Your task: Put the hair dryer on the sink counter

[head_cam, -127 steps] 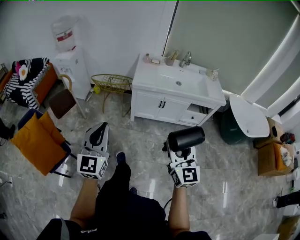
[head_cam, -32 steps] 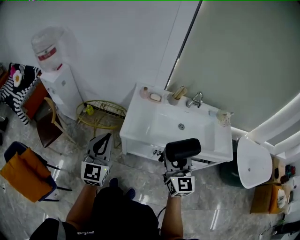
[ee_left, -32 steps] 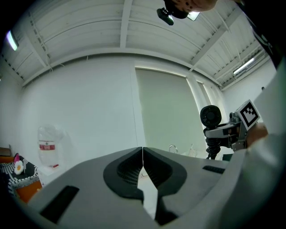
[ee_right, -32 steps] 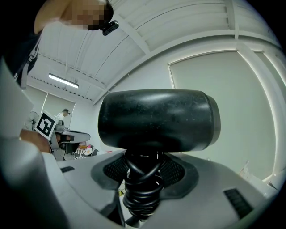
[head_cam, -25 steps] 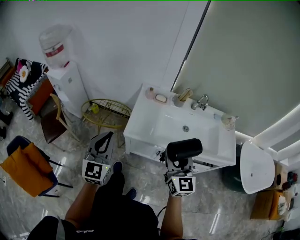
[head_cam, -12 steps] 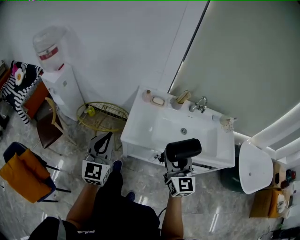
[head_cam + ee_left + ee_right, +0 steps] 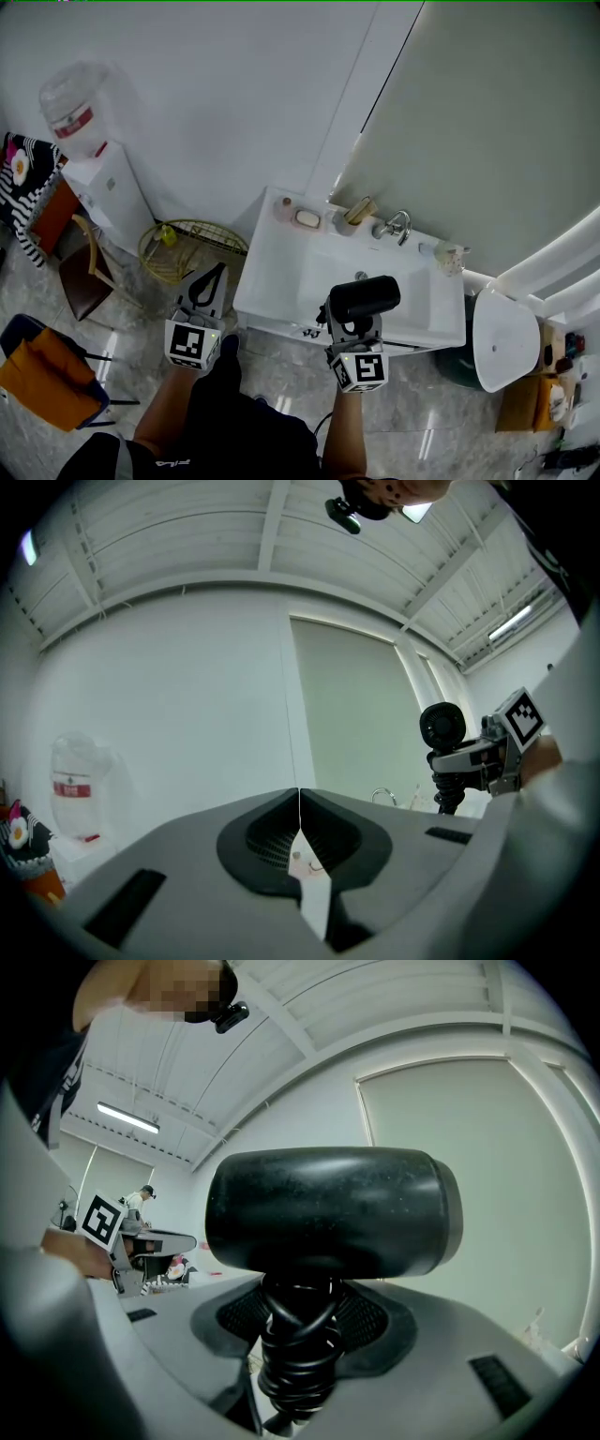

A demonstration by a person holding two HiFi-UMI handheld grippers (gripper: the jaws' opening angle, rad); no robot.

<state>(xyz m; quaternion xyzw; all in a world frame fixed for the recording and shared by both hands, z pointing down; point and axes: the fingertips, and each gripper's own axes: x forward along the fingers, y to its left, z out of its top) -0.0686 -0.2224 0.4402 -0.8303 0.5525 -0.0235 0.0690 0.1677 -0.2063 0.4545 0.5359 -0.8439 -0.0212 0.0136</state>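
My right gripper (image 7: 353,323) is shut on the handle of a black hair dryer (image 7: 363,298), whose cord is wound round the handle. In the right gripper view the hair dryer (image 7: 333,1211) has its barrel lying crosswise above the jaws. It hangs over the front edge of the white sink counter (image 7: 272,258), near the basin. My left gripper (image 7: 205,285) is shut and empty, to the left of the counter's front corner. The left gripper view shows the hair dryer (image 7: 444,729) at the right, with the left jaws pressed together.
A faucet (image 7: 397,226), a soap dish (image 7: 307,218), a small bottle (image 7: 282,202) and a cup (image 7: 345,218) line the counter's back edge. A gold wire basket table (image 7: 190,249), a water dispenser (image 7: 89,178) and a chair (image 7: 80,272) stand to the left; a white round lid (image 7: 504,337) to the right.
The sink counter has come nearer and lower in the head view. The hair dryer now hangs over its front edge. Both grippers keep their pose and grip.
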